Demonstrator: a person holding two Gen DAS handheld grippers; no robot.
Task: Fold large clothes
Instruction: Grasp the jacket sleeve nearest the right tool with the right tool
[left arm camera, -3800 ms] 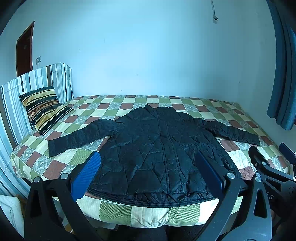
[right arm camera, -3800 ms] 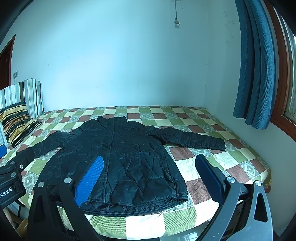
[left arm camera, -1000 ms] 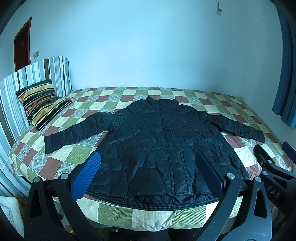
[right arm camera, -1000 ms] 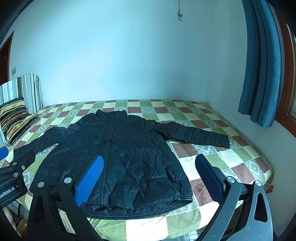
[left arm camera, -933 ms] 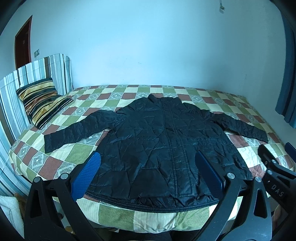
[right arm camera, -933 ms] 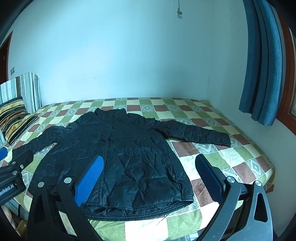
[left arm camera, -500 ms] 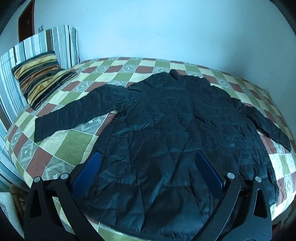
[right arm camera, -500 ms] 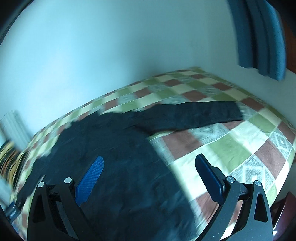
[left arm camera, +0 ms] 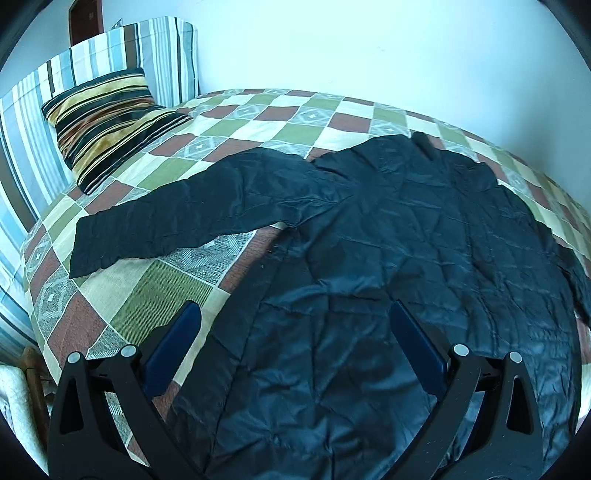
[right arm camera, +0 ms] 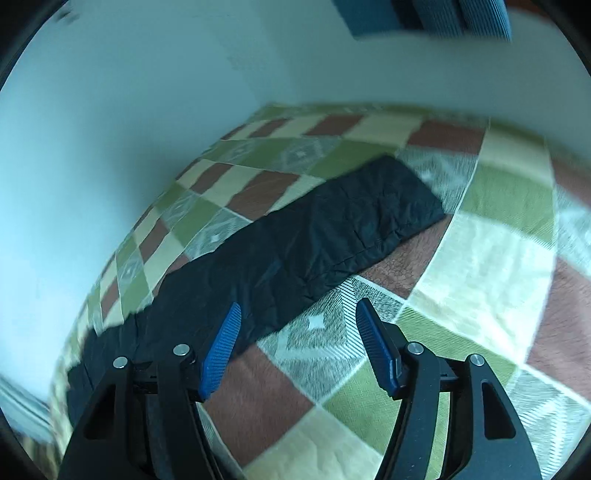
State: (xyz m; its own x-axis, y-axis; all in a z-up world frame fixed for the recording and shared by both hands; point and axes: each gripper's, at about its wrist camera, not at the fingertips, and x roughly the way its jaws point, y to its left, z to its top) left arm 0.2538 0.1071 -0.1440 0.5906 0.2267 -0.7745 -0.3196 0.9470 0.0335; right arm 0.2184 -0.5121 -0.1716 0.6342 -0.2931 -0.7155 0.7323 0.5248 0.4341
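Nearest me, my left hand-held gripper (left arm camera: 295,332) hangs with its blue pads spread wide and nothing between them, low over the lower body of the jacket (left arm camera: 388,277), which lies flat and spread out on the bed (left arm camera: 155,295). My right hand-held gripper (right arm camera: 297,339) is also parted, a bit narrower, and grips nothing; it sits above the checked quilt just beside the jacket's sleeve (right arm camera: 314,240), its left pad over the sleeve's edge, though I cannot tell if it touches. That view is blurred. Further out on the left side, the other sleeve (left arm camera: 192,210) stretches flat toward the bed's edge. Beyond it a striped pillow (left arm camera: 107,118) leans against the striped headboard (left arm camera: 162,55), with the pale wall (left arm camera: 369,44) behind. On the right, a blue curtain (right arm camera: 424,18) hangs at the top.
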